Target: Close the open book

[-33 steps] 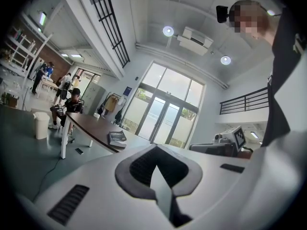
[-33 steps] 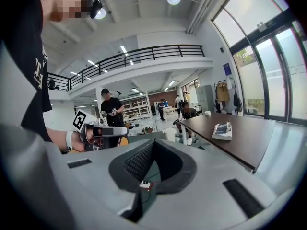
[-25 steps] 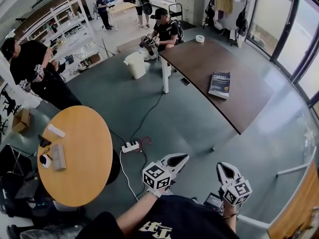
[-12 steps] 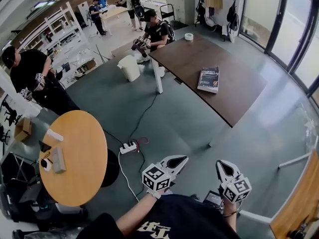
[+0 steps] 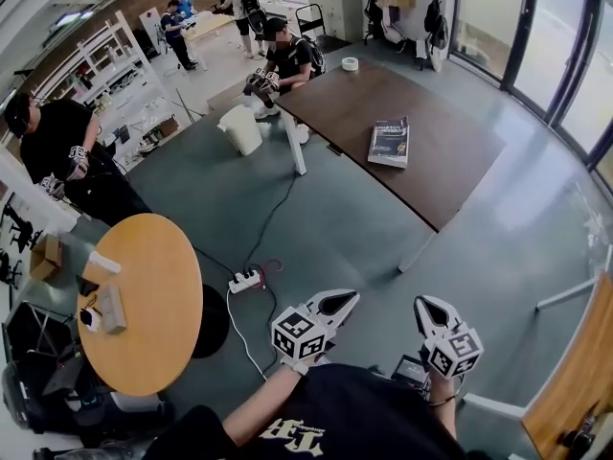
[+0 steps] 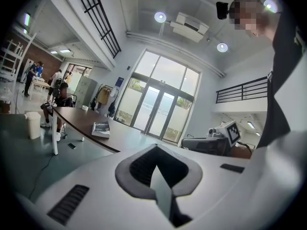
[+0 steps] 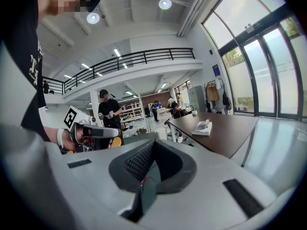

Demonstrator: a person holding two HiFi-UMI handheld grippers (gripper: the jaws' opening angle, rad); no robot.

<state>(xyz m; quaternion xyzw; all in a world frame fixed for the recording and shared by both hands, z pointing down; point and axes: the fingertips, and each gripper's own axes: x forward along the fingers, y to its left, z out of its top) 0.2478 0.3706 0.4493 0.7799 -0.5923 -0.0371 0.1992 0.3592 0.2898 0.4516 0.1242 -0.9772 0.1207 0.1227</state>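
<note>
Grey pads meet tip to tip on my left tongs (image 5: 347,300) and on my right tongs (image 5: 426,307) alike. Both pairs are pressed together with nothing between them, held low in front of my chest and well apart from anything the job concerns. Beyond them comes the floor (image 5: 335,228), then the long dark worktop (image 5: 450,161). Towards its middle lies the book (image 5: 390,142), flat, with its dark cover uppermost. As far as these views show, it is shut (from the right tongs' camera the cover may stand a touch proud of the pages, but it is too small there for me to be sure). So what the task asks for appears to be in place; whether that closing was my doing I cannot say from this moment. If the cover does lie flat, I judge nothing is left to do to it. Counting: two tongs, one book, one dark worktop, one roll of tape (image 5: 350,63) near its far end, one seated person (image 5: 283,60) at that end, and one round wooden table (image 5: 153,286) off to my left carrying a few small items I can't identify.
</note>
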